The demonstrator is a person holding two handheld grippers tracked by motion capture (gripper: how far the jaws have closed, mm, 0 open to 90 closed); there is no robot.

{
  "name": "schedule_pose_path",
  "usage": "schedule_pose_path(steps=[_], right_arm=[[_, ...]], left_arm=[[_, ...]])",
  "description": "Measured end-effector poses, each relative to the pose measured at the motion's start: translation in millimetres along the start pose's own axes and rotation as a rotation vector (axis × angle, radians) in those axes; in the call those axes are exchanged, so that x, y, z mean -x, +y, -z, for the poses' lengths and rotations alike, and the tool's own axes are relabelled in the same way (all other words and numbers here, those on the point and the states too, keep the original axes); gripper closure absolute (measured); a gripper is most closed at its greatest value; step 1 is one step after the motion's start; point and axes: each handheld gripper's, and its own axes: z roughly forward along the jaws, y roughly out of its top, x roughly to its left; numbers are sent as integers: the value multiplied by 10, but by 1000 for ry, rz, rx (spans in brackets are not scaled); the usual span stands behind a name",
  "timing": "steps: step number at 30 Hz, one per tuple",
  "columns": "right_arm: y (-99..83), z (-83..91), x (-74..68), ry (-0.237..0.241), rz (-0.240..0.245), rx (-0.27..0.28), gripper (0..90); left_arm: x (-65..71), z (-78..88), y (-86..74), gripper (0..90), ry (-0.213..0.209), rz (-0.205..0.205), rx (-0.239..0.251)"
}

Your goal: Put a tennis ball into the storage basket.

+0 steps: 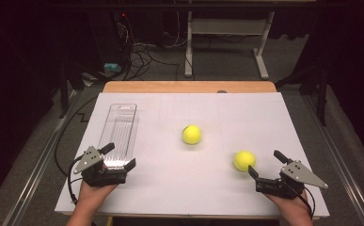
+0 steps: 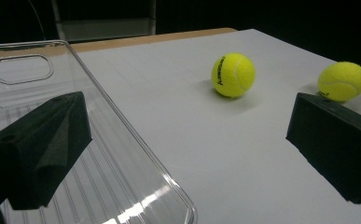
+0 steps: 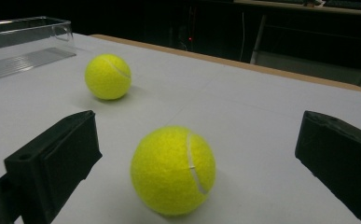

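Note:
Two yellow tennis balls lie on the white table. One ball [image 1: 192,134] [image 2: 233,74] [image 3: 107,77] rests near the middle. The other ball [image 1: 244,160] [image 2: 343,81] [image 3: 173,170] sits just ahead of my right gripper [image 1: 265,163] [image 3: 201,130], whose jaws stand open and apart from it. A clear plastic tray [image 1: 120,134] [image 2: 122,154] [image 3: 24,39] lies at the left, with nothing in it. My left gripper [image 1: 121,156] [image 2: 190,109] is open at the tray's near end. One of its jaws hangs over the tray, the other over the table, with the tray's long wall between them.
The white sheet [image 1: 208,188] covers a wooden table [image 1: 189,87]. Beyond the far edge, a dark floor holds cables [image 1: 137,52] and a white desk frame [image 1: 226,42]. Metal rails [image 1: 38,160] run along both sides of the table.

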Motion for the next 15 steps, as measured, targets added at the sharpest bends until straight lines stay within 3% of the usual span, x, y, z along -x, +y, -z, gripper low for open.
schedule_pose_path(steps=[15], right_arm=[[-15, -2, -4, 0, -5, -9, 0]], left_arm=[[16, -5, 6, 7, -1, -5, -3]])
